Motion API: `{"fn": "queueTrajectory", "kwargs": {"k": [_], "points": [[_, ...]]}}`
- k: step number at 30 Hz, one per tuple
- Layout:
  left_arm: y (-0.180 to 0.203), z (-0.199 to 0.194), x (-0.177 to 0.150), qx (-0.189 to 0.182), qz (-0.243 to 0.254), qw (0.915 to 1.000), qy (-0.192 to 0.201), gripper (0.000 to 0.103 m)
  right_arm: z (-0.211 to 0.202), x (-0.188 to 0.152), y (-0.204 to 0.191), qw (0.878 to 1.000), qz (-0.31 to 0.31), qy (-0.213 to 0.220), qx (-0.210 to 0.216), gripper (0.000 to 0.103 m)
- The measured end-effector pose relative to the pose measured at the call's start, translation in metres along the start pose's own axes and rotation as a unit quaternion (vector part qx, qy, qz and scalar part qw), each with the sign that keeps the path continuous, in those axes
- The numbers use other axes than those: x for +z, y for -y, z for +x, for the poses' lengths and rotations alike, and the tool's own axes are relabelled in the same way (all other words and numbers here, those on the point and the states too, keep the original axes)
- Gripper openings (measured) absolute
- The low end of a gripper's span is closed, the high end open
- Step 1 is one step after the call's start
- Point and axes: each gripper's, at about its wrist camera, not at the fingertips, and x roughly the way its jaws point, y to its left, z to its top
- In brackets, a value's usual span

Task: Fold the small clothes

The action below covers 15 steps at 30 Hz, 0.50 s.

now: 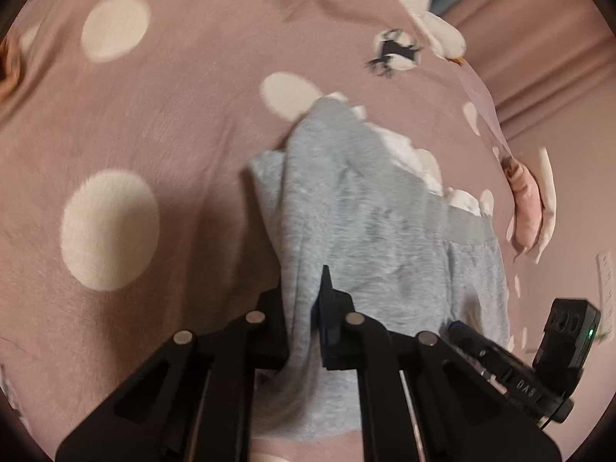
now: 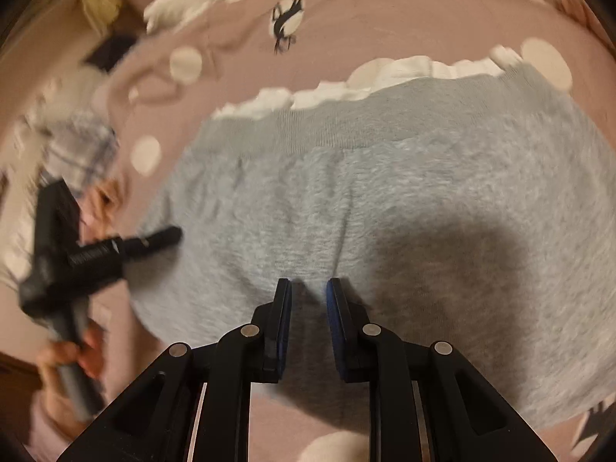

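Observation:
Small grey fleece shorts [image 1: 369,208] with a ribbed waistband and a white frilled trim [image 2: 389,73] lie on a pink bedspread [image 1: 173,131]. My left gripper [image 1: 304,308] is shut on a gathered fold of the grey shorts and holds it lifted off the bed. In the right wrist view the grey shorts [image 2: 385,200] spread wide, waistband at the far side. My right gripper [image 2: 308,292] is at their near hem with cloth running between the narrowly parted pads. The left gripper [image 2: 127,248] shows blurred at the left, at the shorts' left edge.
The pink bedspread [image 2: 346,27] has white dots and a penguin print [image 1: 392,54]. A white garment [image 1: 419,4] lies at the far side. A pink item [image 1: 525,200] lies at the bed's right edge. A hand [image 2: 73,354] holds the left gripper's handle.

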Motion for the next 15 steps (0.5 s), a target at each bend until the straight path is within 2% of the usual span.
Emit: {"fn": "queueTrajectory", "kwargs": {"k": [5, 9, 13, 15], "points": [[0.057, -0.019, -0.005, 0.010, 0.073, 0.9972, 0.017, 0.009, -0.014, -0.003, 0.026, 0.995, 0.057, 0.024, 0.074, 0.022], [0.113, -0.028, -0.016, 0.010, 0.144, 0.9892, 0.025, 0.009, -0.026, -0.006, 0.040, 0.987, 0.094, 0.045, 0.121, 0.022], [0.158, -0.022, -0.028, 0.002, 0.190, 0.9817, 0.017, 0.009, -0.031, -0.004, 0.062, 0.963, 0.171, 0.063, 0.199, 0.022], [0.174, -0.013, -0.039, 0.003, 0.214, 0.9769, 0.003, 0.009, -0.032, -0.005, 0.078, 0.946, 0.213, 0.075, 0.233, 0.022]]}}
